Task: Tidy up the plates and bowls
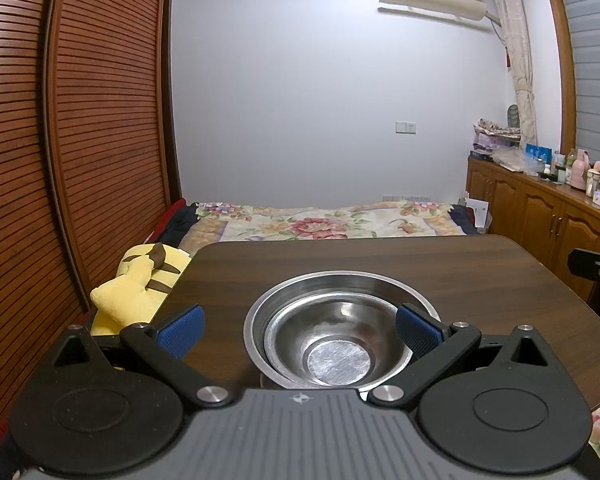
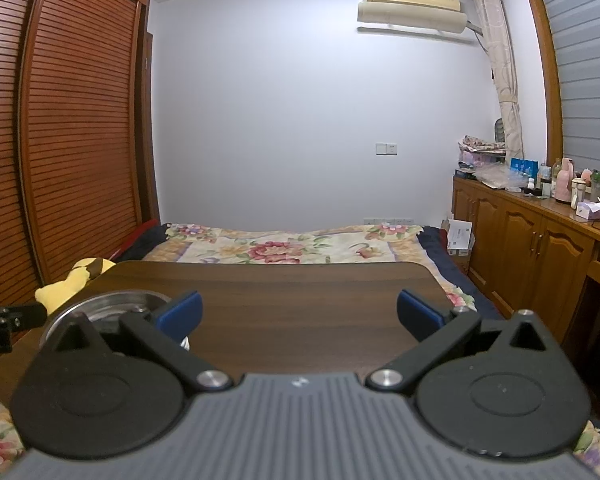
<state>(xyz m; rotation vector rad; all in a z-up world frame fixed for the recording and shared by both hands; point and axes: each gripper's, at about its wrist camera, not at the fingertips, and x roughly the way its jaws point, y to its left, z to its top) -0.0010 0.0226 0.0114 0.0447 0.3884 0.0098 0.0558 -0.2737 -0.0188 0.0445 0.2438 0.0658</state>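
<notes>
A small steel bowl (image 1: 336,344) sits nested inside a larger steel bowl (image 1: 300,292) on the dark wooden table (image 1: 420,272). My left gripper (image 1: 300,330) is open, its blue pads spread on either side of the stack, the right pad over the inner bowl's rim. In the right wrist view the steel bowls (image 2: 112,304) show at the left, partly hidden behind the gripper's left arm. My right gripper (image 2: 300,312) is open over bare table (image 2: 300,292) with nothing between its pads.
A yellow plush toy (image 1: 140,284) lies off the table's left edge. A floral bed (image 1: 320,220) lies beyond the far edge. Slatted wardrobe doors (image 1: 80,140) stand at the left, and a wooden cabinet (image 1: 540,216) with bottles at the right.
</notes>
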